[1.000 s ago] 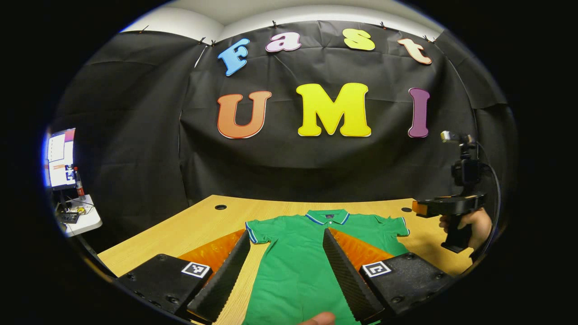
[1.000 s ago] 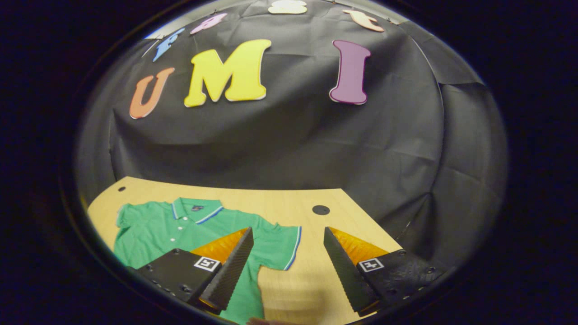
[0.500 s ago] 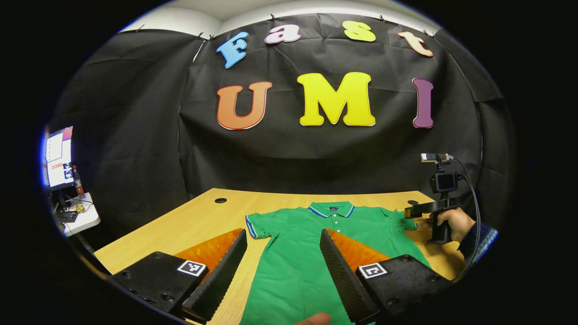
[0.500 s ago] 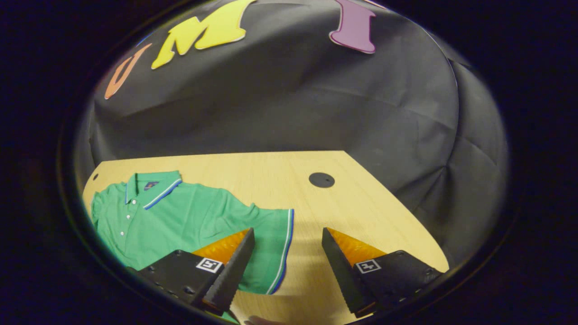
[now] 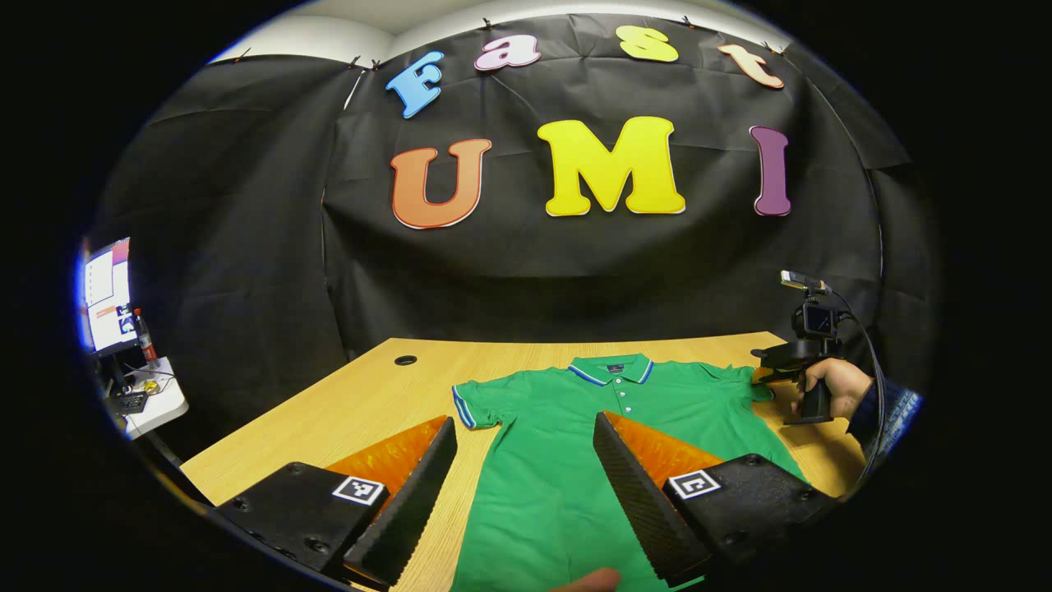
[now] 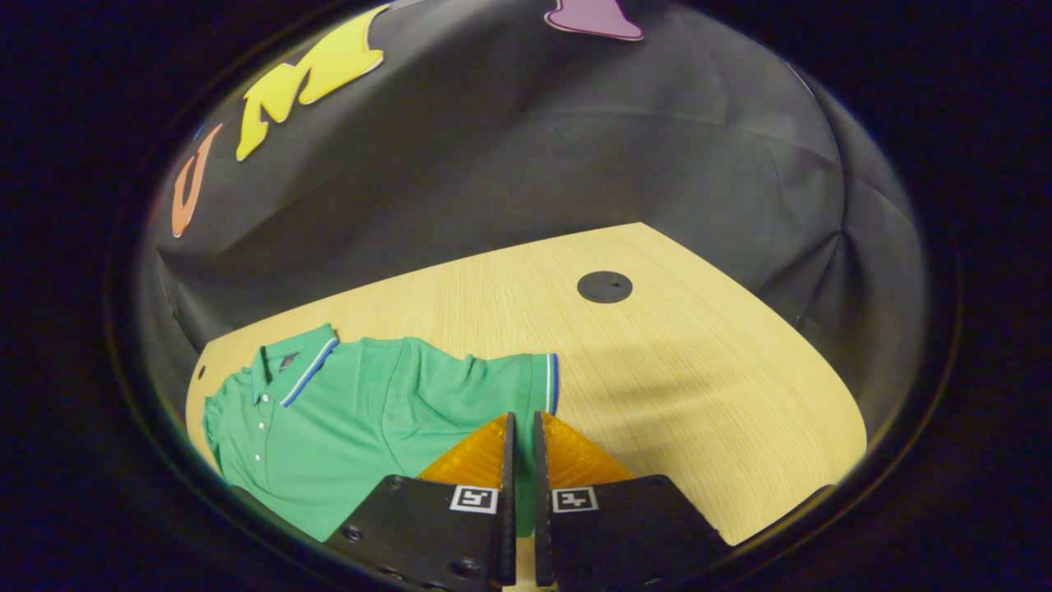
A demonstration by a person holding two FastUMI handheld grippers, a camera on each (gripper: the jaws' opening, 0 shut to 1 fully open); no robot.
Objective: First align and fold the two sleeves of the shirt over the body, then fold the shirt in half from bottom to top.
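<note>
A light wooden table (image 5: 362, 403) carries a green polo shirt (image 5: 575, 444) lying flat, face up, its collar toward the far edge and its body running toward the near edge. The left gripper (image 5: 522, 493) hovers over the shirt's lower body near the near edge, its fingers spread wide with nothing between them. The right gripper (image 6: 519, 460), with a hand (image 5: 830, 386) around its handle, sits at the sleeve (image 6: 526, 382) near the table's right side, fingers pinched nearly together on the green sleeve cloth. A round black grommet (image 6: 604, 286) lies toward the far right corner.
</note>
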